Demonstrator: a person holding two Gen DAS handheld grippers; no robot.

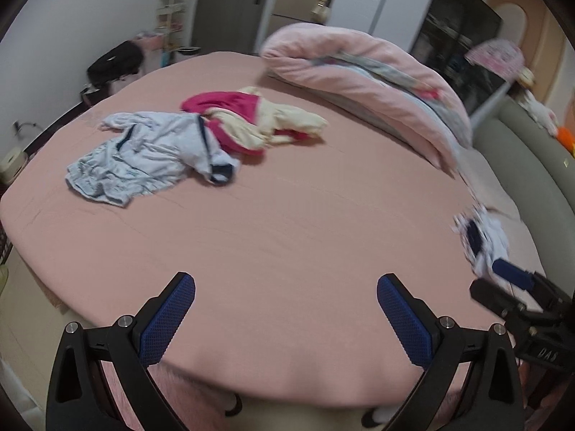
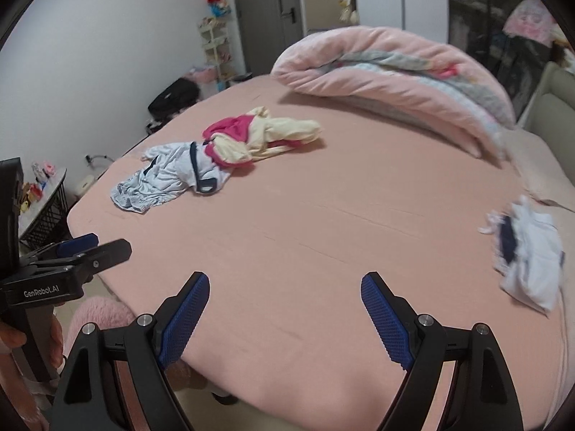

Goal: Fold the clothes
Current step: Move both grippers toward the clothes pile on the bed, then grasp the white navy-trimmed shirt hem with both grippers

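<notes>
Right wrist view: right gripper (image 2: 285,309) low over the near edge of the bed (image 2: 323,251), fingers wide apart, nothing between them. Left wrist view: left gripper (image 1: 285,309) likewise spread and empty, also at the near edge.

Far left on the bed: a crumpled pale blue garment (image 2: 169,176) with dark trim, touching a bunched pink-and-cream garment (image 2: 258,133) just beyond it. At the right edge: a white garment (image 2: 528,258) with a dark patch, more compact, though too blurred to call neatly folded. Behind, far right: a rolled pink quilt (image 2: 395,82).

Fits two stages: white piece done and set aside with the heap waiting, or all three pieces simply dropped there. No saying which.

For folding well, judging from the heap: separate the two touching garments before lifting, so one does not drag the other. Grip at a seam or shoulder, not mid-cloth, and pinch a single layer. Spread flat on the bare middle of the bed, smoothing creases before any fold. Thin cloth likely slips, so close firmly.

Containers: no basket or box for clothes in view. A wire rack (image 2: 46,215) at near left, beside the bed, carries small items on top, too small to name.
</notes>
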